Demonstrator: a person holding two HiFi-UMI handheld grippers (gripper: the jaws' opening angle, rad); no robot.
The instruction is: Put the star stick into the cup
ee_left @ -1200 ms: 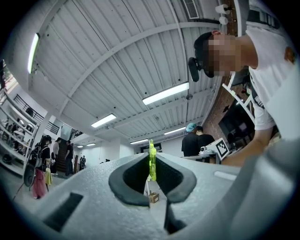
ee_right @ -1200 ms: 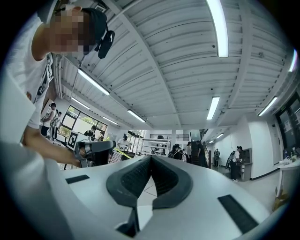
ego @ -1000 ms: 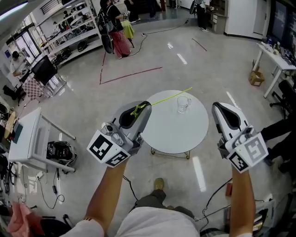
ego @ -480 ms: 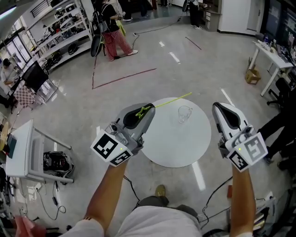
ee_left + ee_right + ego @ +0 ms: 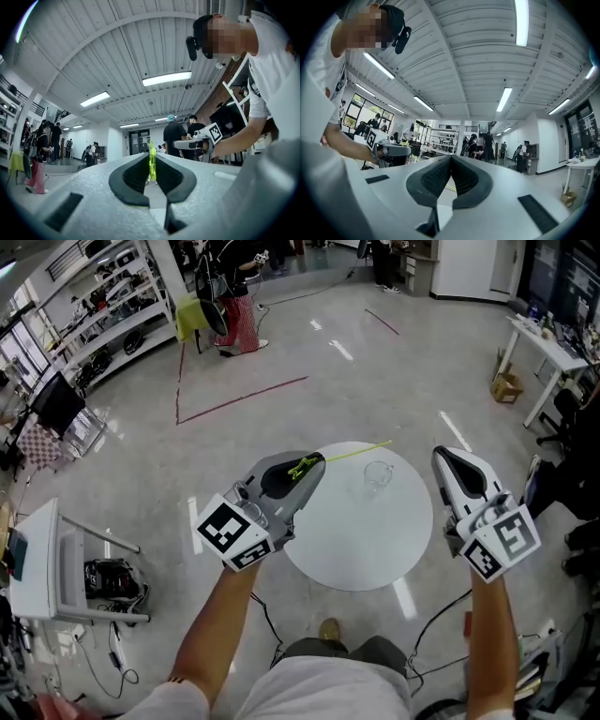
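My left gripper (image 5: 317, 465) is shut on the star stick (image 5: 349, 453), a thin yellow-green rod with a green star end pinched between the jaws. The stick reaches out to the right over the far rim of the round white table (image 5: 361, 531). In the left gripper view the star stick (image 5: 152, 161) stands upright between the closed dark pads. A clear glass cup (image 5: 378, 475) stands upright on the far part of the table, below the stick and apart from it. My right gripper (image 5: 443, 457) is held over the table's right edge, shut and holding nothing; its jaws (image 5: 450, 161) meet.
The table stands on a grey polished floor with red tape lines (image 5: 239, 397). Shelving (image 5: 103, 310) and people stand at the far left. A white desk (image 5: 548, 348) with a cardboard box (image 5: 507, 386) is at the right. A white cart (image 5: 42, 554) stands at the left.
Both grippers have kept their grip and stance. The view has shifted: the table and cup sit a little lower in frame, and the stick's tip has drifted slightly right toward the cup.
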